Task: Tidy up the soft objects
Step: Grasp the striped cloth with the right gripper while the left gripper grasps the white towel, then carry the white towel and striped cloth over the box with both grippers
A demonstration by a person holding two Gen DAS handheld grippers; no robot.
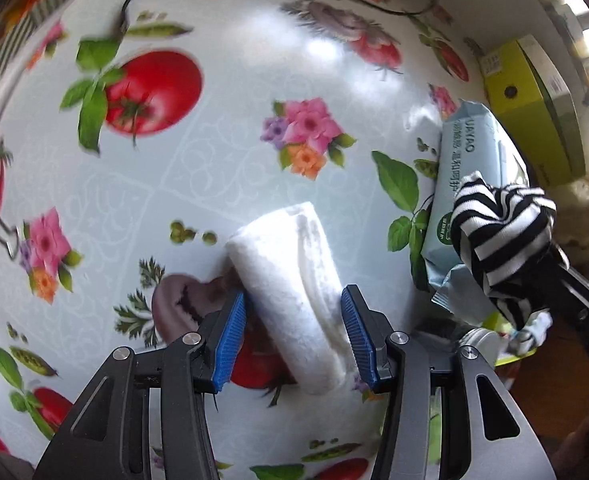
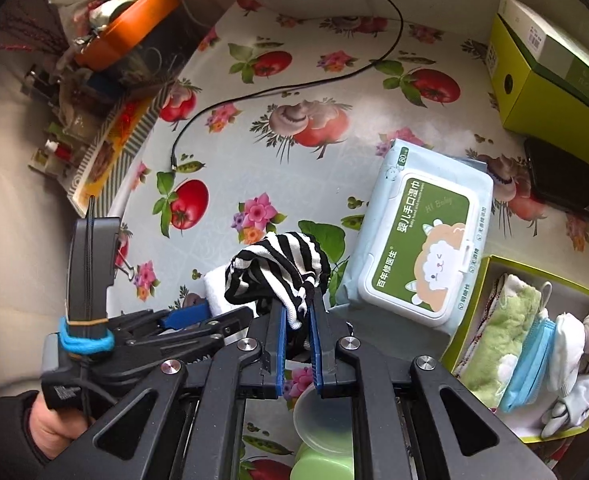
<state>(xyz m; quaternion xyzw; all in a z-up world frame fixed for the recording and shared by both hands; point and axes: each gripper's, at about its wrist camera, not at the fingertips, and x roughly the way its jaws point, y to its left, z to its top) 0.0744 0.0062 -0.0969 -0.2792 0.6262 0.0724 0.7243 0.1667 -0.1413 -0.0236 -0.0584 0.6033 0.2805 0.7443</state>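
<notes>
Your left gripper (image 1: 294, 336) stands wide, its blue pads (image 1: 230, 340) on either side of a rolled white towel (image 1: 290, 292) that lies on the flowered tablecloth (image 1: 198, 184) at lower centre of the left wrist view; the left pad looks to be touching the roll, the right pad sits just beside it, and you cannot tell from this view whether it presses. Your right gripper (image 2: 296, 344) is closed on a black-and-white striped cloth (image 2: 278, 268), pinched between its pads at lower centre of the right wrist view, with the bulk of the cloth bunched above the fingertips; the same cloth shows at the right edge of the left view (image 1: 502, 236), in front of a pale blue pack of wet wipes (image 1: 466, 168). In the right view that pack (image 2: 418, 236) lies right of centre, and at lower right an open yellow-green box (image 2: 460, 344) holds a green plush piece (image 2: 502, 344), a blue pouch (image 2: 528, 364) and white socks (image 2: 570, 360) side by side. A black cable (image 2: 278, 88) runs across the upper part of the cloth, and a lime-green carton (image 2: 550, 76) sits at upper right with a dark phone-like slab (image 2: 562, 178) below it.
</notes>
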